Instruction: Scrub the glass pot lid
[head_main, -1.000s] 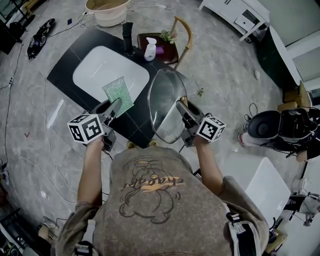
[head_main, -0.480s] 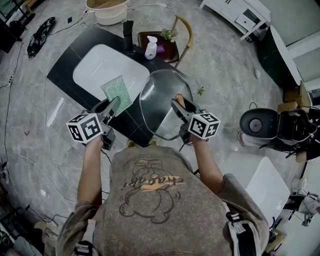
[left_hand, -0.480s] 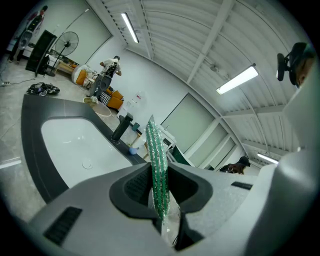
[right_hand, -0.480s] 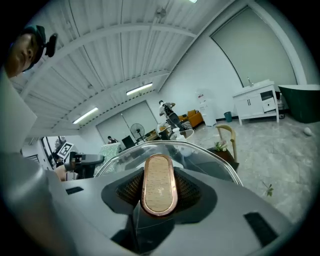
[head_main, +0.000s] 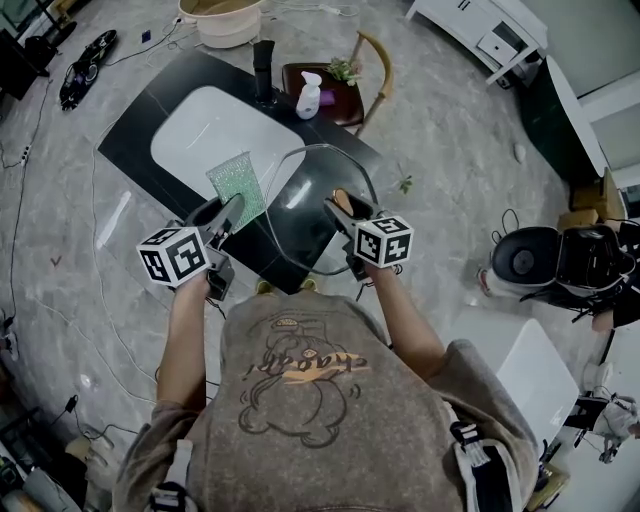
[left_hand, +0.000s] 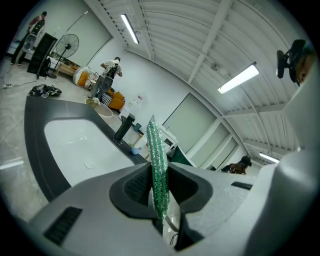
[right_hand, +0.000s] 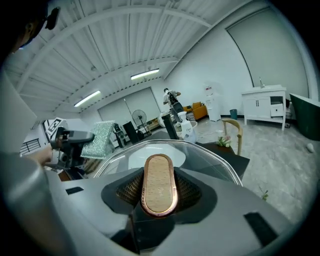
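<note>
- My right gripper (head_main: 338, 206) has tipped and lowered the glass pot lid (head_main: 300, 215). A second ago it stood almost on edge out past the table's near right corner. Now it leans much flatter and has swung left, closer to the pad.
- My left gripper (head_main: 226, 212) has not shifted. Its fingers are closed on the green scrub pad (head_main: 238, 186), which stands up edge-on from between them.
- My right fingers are clamped on the two long sides of the lid's wooden handle (right_hand: 158, 190), the same grip as before.
- I read this as the set-up for scrubbing: the glass is being laid where the pad can reach it, and no stroke has begun. The lid's left rim is just beside the pad, and I cannot tell whether they touch.
- The lid hangs in the air over the near right corner of the table (head_main: 135, 140), beside the sink (head_main: 195, 135).
- Its handle side faces up and back at me, and its underside looks down and away toward the sink.
- The lid itself looks roughly round. The long axis is the handle's, and it runs straight up between my fingers in the right gripper view.
</note>
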